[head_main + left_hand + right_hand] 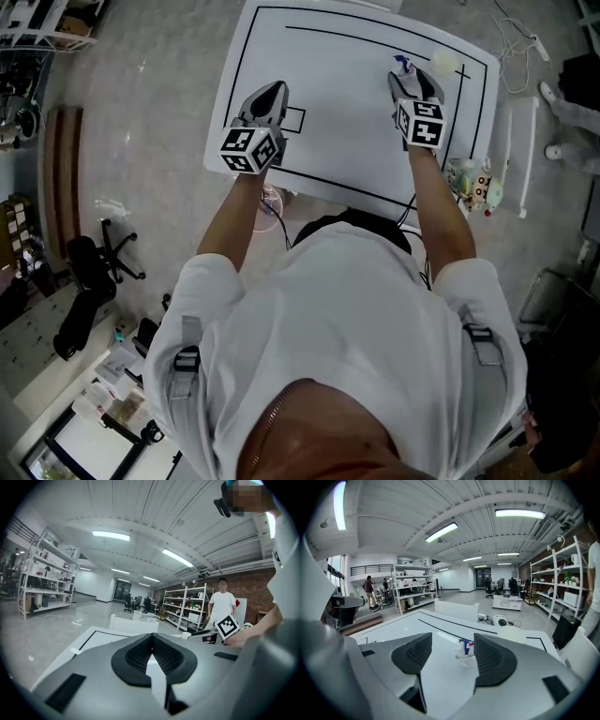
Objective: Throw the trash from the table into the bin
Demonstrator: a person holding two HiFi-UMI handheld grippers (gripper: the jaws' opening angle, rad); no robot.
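A small crumpled wrapper, clear with blue and red print, lies on the white table just ahead of my right gripper. That gripper's jaws stand open and the wrapper sits in line with the gap, untouched. In the head view the wrapper peeks out beyond the right gripper near the table's far right corner. A pale crumpled scrap lies next to it; in the right gripper view this scrap sits further off to the right. My left gripper hovers over the table's left part, shut and empty.
The table bears black outline markings. A colourful bag or container hangs at its near right edge. A black office chair stands on the floor at the left, cables lie at the far right. A person stands by distant shelves.
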